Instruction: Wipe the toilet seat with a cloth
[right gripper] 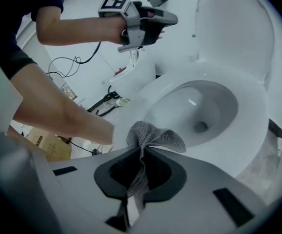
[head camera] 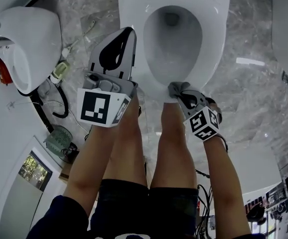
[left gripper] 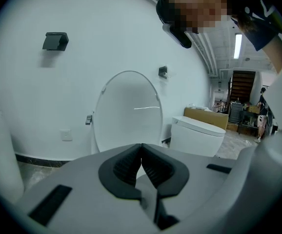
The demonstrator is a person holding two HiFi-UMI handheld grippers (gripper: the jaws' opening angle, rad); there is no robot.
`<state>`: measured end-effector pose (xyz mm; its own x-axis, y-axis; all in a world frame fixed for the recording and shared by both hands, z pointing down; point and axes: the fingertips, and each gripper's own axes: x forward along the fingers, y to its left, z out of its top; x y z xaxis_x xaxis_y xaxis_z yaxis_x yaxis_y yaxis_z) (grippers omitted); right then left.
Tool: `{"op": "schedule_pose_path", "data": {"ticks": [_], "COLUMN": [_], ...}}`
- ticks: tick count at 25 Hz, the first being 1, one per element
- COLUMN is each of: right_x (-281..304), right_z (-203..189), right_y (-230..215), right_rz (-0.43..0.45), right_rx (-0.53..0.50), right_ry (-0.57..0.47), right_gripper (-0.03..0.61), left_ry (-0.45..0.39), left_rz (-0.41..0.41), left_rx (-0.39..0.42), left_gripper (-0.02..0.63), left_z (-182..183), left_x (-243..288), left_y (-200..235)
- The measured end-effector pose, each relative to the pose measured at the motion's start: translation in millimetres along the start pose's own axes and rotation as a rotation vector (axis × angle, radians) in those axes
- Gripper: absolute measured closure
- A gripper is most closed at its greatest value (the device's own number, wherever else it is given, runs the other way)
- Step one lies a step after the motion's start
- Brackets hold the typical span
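Your right gripper [right gripper: 143,152] pinches the grey mesh cloth [right gripper: 155,134] against the toilet seat's [right gripper: 251,126] front rim, while your left gripper [left gripper: 141,150], pressed together and empty, hovers over its left side.

**Bright, even light; fisheye edges**

A thin glare streak crosses the raised toilet lid [left gripper: 129,113]; a ceiling strip light [left gripper: 237,45] glows up and right of it. Both gripper views bend and darken at their corners.

Grey marbled floor [head camera: 253,83] carries a white toilet [head camera: 214,14] centrally. Second white toilet [head camera: 29,39] stands at left, black cable [head camera: 62,106] lying loose just beside it.
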<state>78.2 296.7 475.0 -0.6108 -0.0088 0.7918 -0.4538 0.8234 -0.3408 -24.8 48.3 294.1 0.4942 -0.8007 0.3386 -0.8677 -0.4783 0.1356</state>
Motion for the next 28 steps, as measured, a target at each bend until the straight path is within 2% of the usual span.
{"op": "schedule_pose_path", "data": {"ticks": [5, 8, 10, 14, 15, 17, 20, 23, 25, 28], "right_x": [-53, -65, -58, -22, -16, -13, -16, -32, -46, -68], "right_z": [-1, 2, 0, -6, -7, -9, -12, -19, -20, -11], "right_y": [-115, -136, -118, -23, -5, 8, 5, -26, -59, -116], "right_rz": [-0.274, -0.341, -0.309, -0.071, -0.035, -0.016, 0.009, 0.001, -0.047, -0.17], "right_rx": [0.037, 0.075, 0.118, 0.067, 0.05, 0.051, -0.023, -0.098, -0.11, -0.106], "right_ry": [-0.071, -0.111, -0.145, -0.156, -0.151, -0.149, -0.138, -0.124, -0.132, -0.155], "right_gripper": [0.541, 0.541, 0.543, 0.543, 0.543, 0.543, 0.543, 0.543, 0.543, 0.541], "left_ry": [-0.001, -0.001, -0.001, 0.002, 0.002, 0.015, 0.018, 0.007, 0.007, 0.012], "left_rz": [0.013, 0.009, 0.008, 0.002, 0.0, -0.007, -0.009, 0.002, -0.005, -0.016], "left_rx": [-0.016, -0.018, -0.018, -0.021, -0.018, -0.004, 0.002, -0.018, -0.015, -0.014], "left_gripper": [0.594, 0.594, 0.594, 0.594, 0.594, 0.594, 0.594, 0.594, 0.594, 0.594], "left_z": [-6, -7, -8, -6, -5, -9, -11, -7, -7, -9], "left_x": [-6, -9, -9, -5, -5, -6, -6, -1, 1, 7], "left_y": [-7, -13, -18, -25, -25, -25, -22, -21, -23, -26]}}
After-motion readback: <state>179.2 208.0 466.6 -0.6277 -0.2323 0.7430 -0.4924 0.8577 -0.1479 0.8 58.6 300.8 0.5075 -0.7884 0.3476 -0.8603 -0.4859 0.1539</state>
